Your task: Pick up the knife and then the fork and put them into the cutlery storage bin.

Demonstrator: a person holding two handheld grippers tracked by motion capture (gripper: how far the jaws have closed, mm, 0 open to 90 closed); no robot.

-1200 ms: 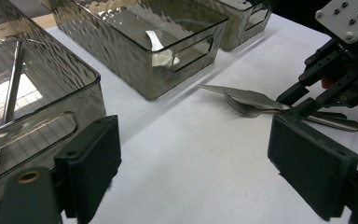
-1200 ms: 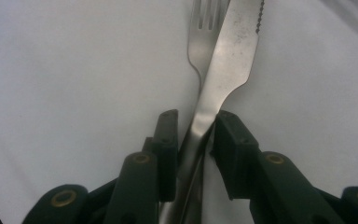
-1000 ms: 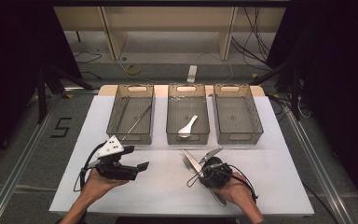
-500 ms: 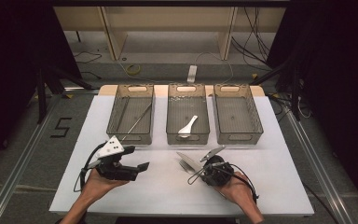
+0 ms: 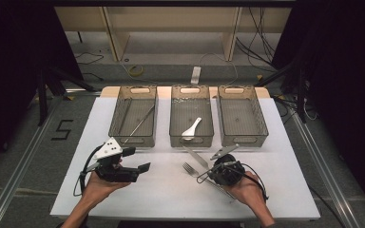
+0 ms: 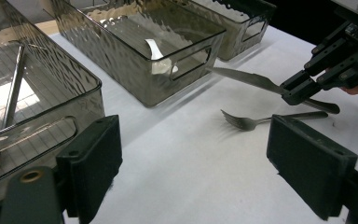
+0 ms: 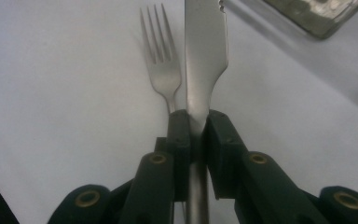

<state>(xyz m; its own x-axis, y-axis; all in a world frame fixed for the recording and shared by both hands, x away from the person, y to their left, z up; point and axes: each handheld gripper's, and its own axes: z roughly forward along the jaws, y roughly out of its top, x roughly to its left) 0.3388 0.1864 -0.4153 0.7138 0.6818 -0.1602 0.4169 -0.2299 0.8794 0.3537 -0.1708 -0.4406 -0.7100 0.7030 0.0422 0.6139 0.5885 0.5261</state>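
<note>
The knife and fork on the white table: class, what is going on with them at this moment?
A person is sorting cutlery into three grey bins. The right claw is shut on the knife, gripping it at the neck, its blade tilted up off the table in the left gripper view. The fork lies on the table beside it, untouched. The left claw is open, holding nothing. The middle bin already holds a white spoon, the left bin a thin metal rod.

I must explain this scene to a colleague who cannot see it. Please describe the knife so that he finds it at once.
On the white table, in front of the middle one of three smoky transparent plastic bins, the right gripper is shut on a plain silver metal knife. A silver fork lies just beside it; the knife has a broad flat blade, not tines.
</note>
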